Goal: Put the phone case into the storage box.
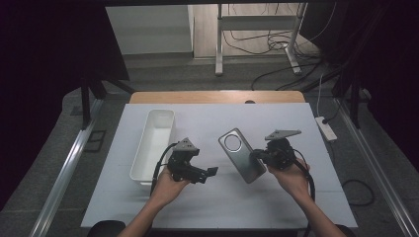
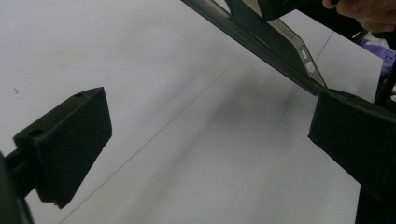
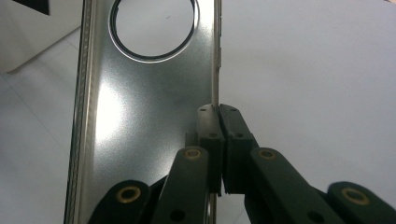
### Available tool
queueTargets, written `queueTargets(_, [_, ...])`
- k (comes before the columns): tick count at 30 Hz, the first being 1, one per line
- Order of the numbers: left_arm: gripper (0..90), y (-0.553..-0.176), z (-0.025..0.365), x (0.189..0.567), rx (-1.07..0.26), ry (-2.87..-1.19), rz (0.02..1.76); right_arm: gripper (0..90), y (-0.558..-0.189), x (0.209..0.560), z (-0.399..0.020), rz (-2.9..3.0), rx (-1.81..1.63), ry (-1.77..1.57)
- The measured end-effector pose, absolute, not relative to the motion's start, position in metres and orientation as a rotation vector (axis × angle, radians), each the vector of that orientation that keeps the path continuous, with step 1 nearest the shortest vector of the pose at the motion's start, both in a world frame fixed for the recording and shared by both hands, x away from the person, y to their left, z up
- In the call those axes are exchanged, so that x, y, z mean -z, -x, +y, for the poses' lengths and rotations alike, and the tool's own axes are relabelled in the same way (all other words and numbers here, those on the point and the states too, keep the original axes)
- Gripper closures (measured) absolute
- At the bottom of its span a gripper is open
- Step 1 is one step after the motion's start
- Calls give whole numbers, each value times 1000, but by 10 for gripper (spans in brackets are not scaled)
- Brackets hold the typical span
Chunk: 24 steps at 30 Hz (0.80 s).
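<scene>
Right gripper [image 1: 258, 156] clamped on the long edge of a phone case [image 1: 242, 155], jaws pinched tight together on the thin side wall, as seen close up in the right gripper view [image 3: 219, 112]. Case [image 3: 140, 116] held up off the white surface [image 1: 276, 207], tilted, round camera cutout toward the far end, roughly mid-surface between the two hands. Looks like a thin shell w/ a shiny metallic-looking back: prob. light, fairly stiff across the flat but likely to flex or twist at the rim, and smooth enough to slip. Edge pinch near the middle of one long side = small contact area, so likely to pivot if swung fast. Left gripper [image 1: 210, 173] spread wide, nothing between the pads, aimed toward the case's near lower corner; in the left gripper view [image 2: 210, 140] the case [image 2: 280, 46] runs across the top, its lower tip just beside the right pad [image 2: 355, 135], contact can't be told. Best second hold, by judgement: opposite long edge or the near short end, pads on the rim, not the glossy flat, gentle squeeze to avoid bending or scuffing. White bin [image 1: 154, 143] sits on the surface beside the left hand, apart from the case.
</scene>
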<state>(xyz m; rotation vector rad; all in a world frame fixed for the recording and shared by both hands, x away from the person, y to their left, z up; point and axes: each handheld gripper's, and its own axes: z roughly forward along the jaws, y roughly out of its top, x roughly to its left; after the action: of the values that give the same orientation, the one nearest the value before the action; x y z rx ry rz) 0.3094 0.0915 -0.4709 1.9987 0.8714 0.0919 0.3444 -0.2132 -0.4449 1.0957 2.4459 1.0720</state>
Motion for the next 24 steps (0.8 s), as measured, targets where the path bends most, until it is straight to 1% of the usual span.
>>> queueTargets(12, [1, -314, 78, 475, -78, -2033, 850, 882, -341, 445, -203, 2447, -1091, -1082])
queueTargets(24, [1, -314, 71, 477, -59, -2029, 841, 882, -336, 446, -193, 2454, -1116, -1063])
